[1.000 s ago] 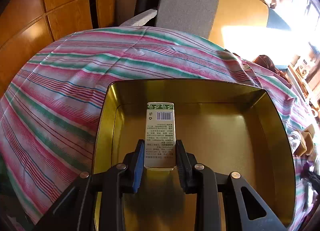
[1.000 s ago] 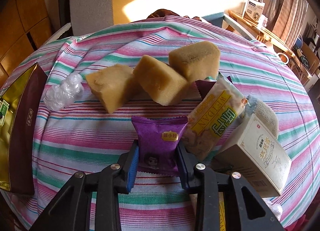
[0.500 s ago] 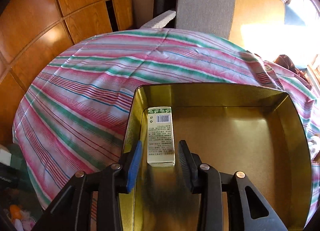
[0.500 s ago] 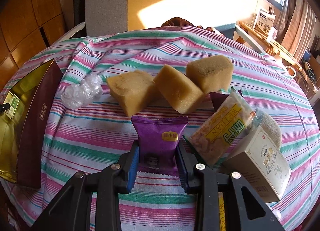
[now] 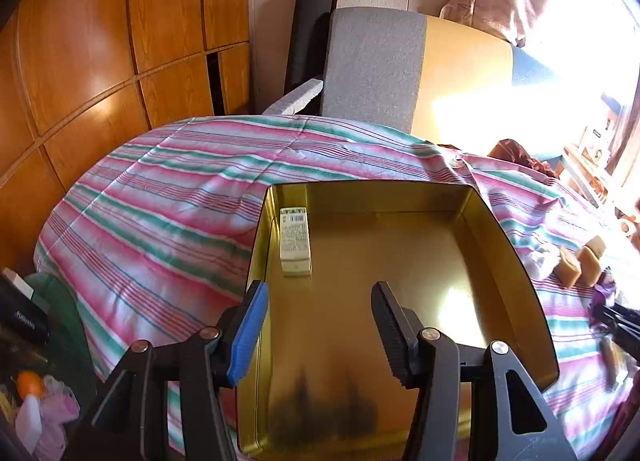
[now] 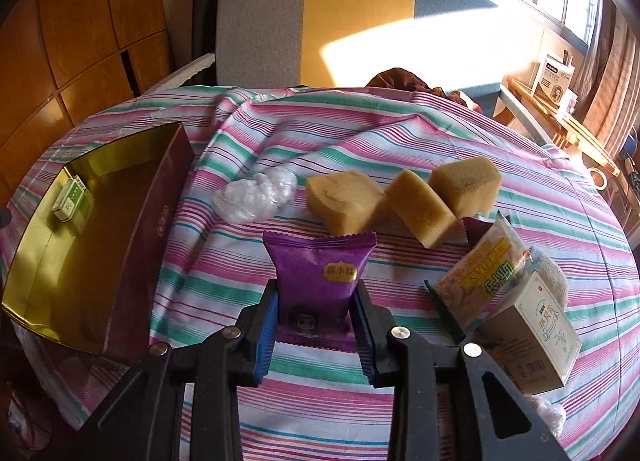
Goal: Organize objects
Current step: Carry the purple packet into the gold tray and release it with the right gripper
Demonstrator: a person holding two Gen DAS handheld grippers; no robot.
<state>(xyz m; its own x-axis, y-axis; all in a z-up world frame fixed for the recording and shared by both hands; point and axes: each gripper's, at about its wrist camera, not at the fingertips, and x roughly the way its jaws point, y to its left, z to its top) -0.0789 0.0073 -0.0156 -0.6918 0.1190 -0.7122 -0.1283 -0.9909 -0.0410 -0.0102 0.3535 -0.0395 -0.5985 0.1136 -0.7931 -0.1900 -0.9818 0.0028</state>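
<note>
Gripping a purple snack packet (image 6: 320,277) by its lower part, the right gripper (image 6: 316,325) has its fingers closed tight against the wrapper's two sides, with the packet standing up between them above the striped cloth (image 6: 400,149) that covers the surface. Behind the packet lie three yellow sponge-like blocks (image 6: 404,201) in a row, touching one another, and a crumpled clear plastic wrap (image 6: 256,195) sits just to their left. To the right of the packet a yellow-labelled snack bag (image 6: 480,273) leans on a pale carton (image 6: 532,341), which is tilted near the cloth's right edge.

At the left of the right wrist view stands an open gold tin (image 6: 96,261) with a dark red outer wall. A small white box (image 6: 70,201) rests inside it, close to the far left corner.

From the left wrist view, the left gripper (image 5: 318,325) hovers over the near part of the same gold tin (image 5: 516,261), its jaws opening and nothing between them. The small white box (image 5: 295,239) lies flat on the tin's floor against the left wall, barcode end away from the camera, apart from both fingers (image 5: 250,325). The striped cloth (image 5: 160,201) spreads out to the left of the tin, and the sponge-like blocks (image 5: 580,265) show small at the right edge.
</note>
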